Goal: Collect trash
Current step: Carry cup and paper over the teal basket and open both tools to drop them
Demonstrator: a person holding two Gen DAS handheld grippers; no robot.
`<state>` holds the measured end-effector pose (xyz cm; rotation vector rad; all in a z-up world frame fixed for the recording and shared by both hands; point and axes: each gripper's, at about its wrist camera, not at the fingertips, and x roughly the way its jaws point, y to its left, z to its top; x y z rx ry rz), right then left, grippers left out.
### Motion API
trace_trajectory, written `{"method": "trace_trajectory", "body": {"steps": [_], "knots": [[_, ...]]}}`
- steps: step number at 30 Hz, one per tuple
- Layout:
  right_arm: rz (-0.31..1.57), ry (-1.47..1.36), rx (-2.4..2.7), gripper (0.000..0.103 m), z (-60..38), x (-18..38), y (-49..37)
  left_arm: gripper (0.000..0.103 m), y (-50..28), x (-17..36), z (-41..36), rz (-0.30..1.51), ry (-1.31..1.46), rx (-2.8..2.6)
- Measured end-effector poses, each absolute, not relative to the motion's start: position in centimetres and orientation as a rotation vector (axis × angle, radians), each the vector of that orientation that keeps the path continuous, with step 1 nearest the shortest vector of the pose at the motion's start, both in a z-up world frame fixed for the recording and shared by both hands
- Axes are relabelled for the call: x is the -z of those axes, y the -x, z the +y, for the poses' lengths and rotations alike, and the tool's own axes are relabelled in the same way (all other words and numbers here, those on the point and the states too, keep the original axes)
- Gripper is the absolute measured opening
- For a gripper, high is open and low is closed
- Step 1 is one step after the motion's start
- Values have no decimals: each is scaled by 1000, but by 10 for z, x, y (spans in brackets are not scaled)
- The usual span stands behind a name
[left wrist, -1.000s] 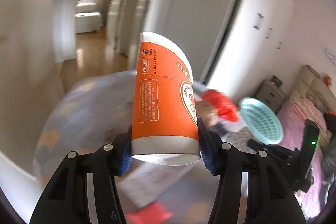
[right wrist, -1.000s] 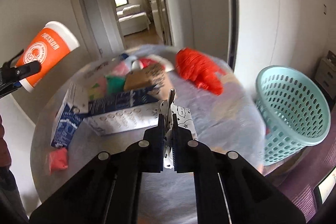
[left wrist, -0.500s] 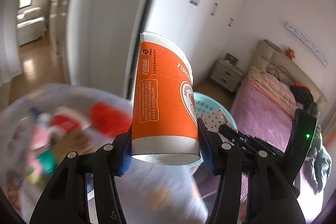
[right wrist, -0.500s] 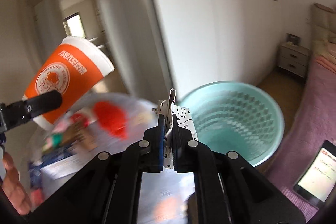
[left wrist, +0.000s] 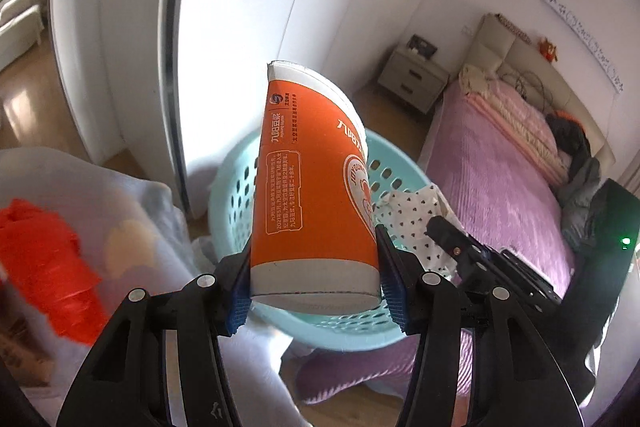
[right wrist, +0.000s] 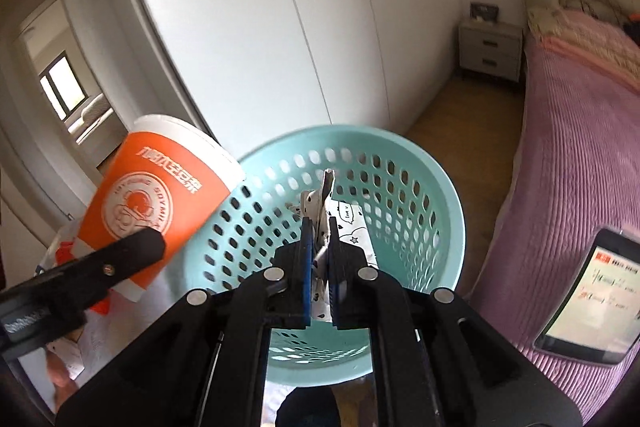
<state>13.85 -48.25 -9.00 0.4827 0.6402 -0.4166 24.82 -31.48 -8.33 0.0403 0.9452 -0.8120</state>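
The teal basket [right wrist: 420,195] stands on the floor with its perforated mouth open and unobstructed — white wardrobe doors [right wrist: 320,27] behind it, the pink bed [right wrist: 580,147] close on one side. The left gripper [left wrist: 314,291] is clamped on the base of an orange paper cup [left wrist: 312,187], tilted at the basket's near rim. The right gripper [right wrist: 320,263] — jaws pressed together on a crumpled patterned wrapper [right wrist: 348,223] — hangs over the basket's opening.
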Motion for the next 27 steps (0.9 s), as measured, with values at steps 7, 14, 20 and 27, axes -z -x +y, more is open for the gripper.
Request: {"method": "trace_trajectory", "body": {"steps": [7, 14, 20, 27], "knots": [[684, -494, 426, 10, -495, 106, -147, 56, -256, 98, -327, 985, -26, 784], [673, -481, 420, 49, -496, 109, -145, 72, -236, 66, -311, 894, -35, 775], [656, -462, 380, 49, -476, 95, -137, 77, -205, 25, -288, 772, -34, 786], [600, -423, 337, 49, -443, 61, -122, 79, -167, -21, -244, 649, 10, 794]]}}
